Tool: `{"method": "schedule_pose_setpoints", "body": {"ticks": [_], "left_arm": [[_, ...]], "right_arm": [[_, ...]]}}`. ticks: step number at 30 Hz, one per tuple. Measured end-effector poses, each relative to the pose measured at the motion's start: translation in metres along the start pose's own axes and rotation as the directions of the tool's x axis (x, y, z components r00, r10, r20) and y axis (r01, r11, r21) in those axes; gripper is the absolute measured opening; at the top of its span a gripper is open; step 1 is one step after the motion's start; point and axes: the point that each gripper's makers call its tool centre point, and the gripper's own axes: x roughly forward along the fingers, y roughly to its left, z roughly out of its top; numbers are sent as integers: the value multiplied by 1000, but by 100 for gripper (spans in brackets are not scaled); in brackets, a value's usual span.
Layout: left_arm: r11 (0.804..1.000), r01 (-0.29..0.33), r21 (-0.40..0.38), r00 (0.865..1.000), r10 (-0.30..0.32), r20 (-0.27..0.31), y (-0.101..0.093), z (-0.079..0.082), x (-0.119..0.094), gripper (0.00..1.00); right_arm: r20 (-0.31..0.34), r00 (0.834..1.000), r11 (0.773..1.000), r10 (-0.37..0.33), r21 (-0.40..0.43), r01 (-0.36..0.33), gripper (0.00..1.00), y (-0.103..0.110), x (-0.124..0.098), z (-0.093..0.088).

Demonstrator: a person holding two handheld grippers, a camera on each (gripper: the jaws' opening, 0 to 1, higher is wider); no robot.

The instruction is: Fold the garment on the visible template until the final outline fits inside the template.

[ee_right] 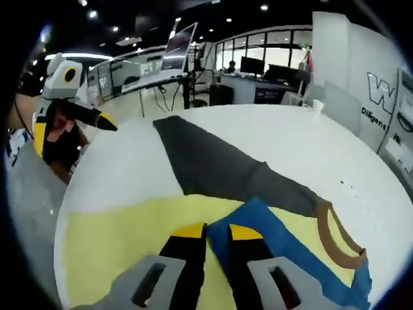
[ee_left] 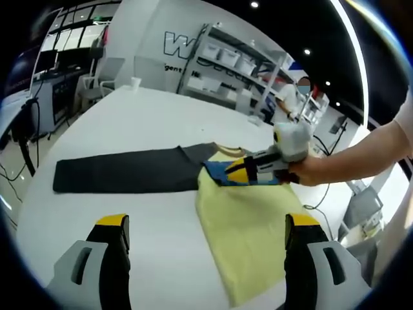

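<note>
White round table (ee_left: pixel 148 123) carried everything, in an open office-type room with metal shelving of white bins (ee_left: pixel 226 64) along the far wall and desks with monitors (ee_right: pixel 258 68) further back. On the table lay a pale yellow rectangular cloth template (ee_left: pixel 248 229), flat, reaching the table's near edge in the left gripper view. Garment was a multi-coloured shirt: dark grey long fabric section (ee_left: pixel 122 171) stretched out flat across the table to one side of the template, a blue fabric section (ee_right: pixel 277 242) lying on top of the yellow template, and a brown-trimmed neckline (ee_right: pixel 335 242) at the edge where blue and grey met. Grey part lay mostly off the template, only its end touching it. Left gripper (ee_left: pixel 206 236) hovered over the table's near side, yellow-tipped jaws spread wide apart, nothing between them, bare table and template corner below. Right gripper (ee_right: pixel 210 232) was down low on the garment, yellow-tipped jaws pressed nearly together, pinching the edge of the blue fabric where it met the yellow template. In the left gripper view the right gripper showed at the blue section, held by a person's hand (ee_left: pixel 310 169) with the forearm coming in from the right. In the right gripper view the left gripper appeared at far left, held up off the table edge by a hand (ee_right: pixel 61 139).
</note>
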Motion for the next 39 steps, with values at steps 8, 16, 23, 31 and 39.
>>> {"method": "schedule_pose_setpoints", "body": {"ticks": [8,16,23,31,39], "left_arm": [[1000,2,-6,1000,-2,1,0,0,3,99],[996,-7,-92,1000,9,17,18,4,7,96],[990,-30,-136,999,34,24,41,13,12,92],[981,-86,-174,996,89,10,75,16,20,84],[968,-149,-201,989,150,-7,112,15,23,78]], "right_arm": [[33,999,990,-37,134,33,4,-16,-13,-8],[60,997,983,-52,179,41,6,-15,-36,-16],[87,994,975,-71,214,51,11,-11,-64,-27],[119,988,970,-102,232,73,14,-5,-98,-37],[139,982,972,-126,214,94,15,1,-126,-45]]}}
